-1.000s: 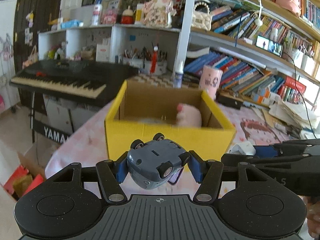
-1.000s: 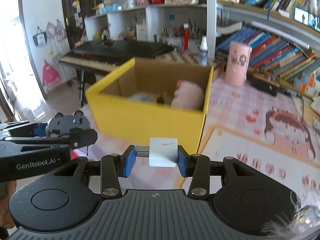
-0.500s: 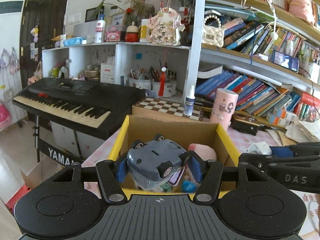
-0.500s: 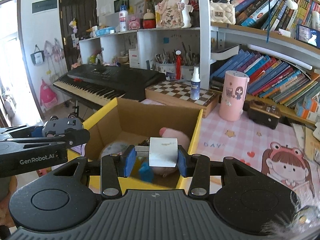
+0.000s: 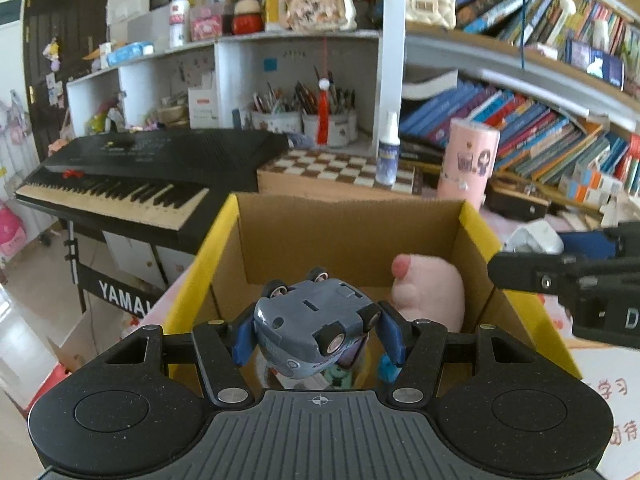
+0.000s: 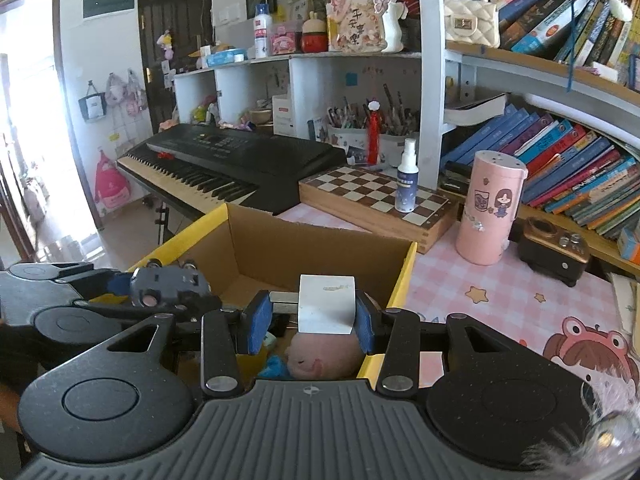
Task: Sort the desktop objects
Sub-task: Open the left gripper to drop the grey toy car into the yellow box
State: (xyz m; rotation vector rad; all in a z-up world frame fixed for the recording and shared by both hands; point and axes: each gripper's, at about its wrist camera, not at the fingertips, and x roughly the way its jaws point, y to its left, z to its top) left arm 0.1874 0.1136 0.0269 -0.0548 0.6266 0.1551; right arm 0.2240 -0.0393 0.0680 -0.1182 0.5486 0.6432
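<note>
At frame centre, the left gripper (image 5: pixel 318 334) clenches an upturned toy car (image 5: pixel 316 330) over the yellow box (image 5: pixel 200 264); the right gripper (image 6: pixel 316 320) grips a white block (image 6: pixel 327 304). Release low, clear of the pink plush (image 5: pixel 430 296).

Both tongs loaded, side by side

The left tongs (image 5: pixel 318 330), black with blue pads, are clamped on a small grey-blue toy car (image 5: pixel 316 326) turned wheels-up, one pad on each flank, and point forward and somewhat downward. The right tongs (image 6: pixel 316 314), of the same black build, pinch a white rectangular block (image 6: pixel 327 304) squarely between their blue pads at a similar downward tilt. In the left wrist view the right tongs reach in from the right edge; in the right wrist view the left tongs sit close at the left, roughly level with the right tongs.
</note>
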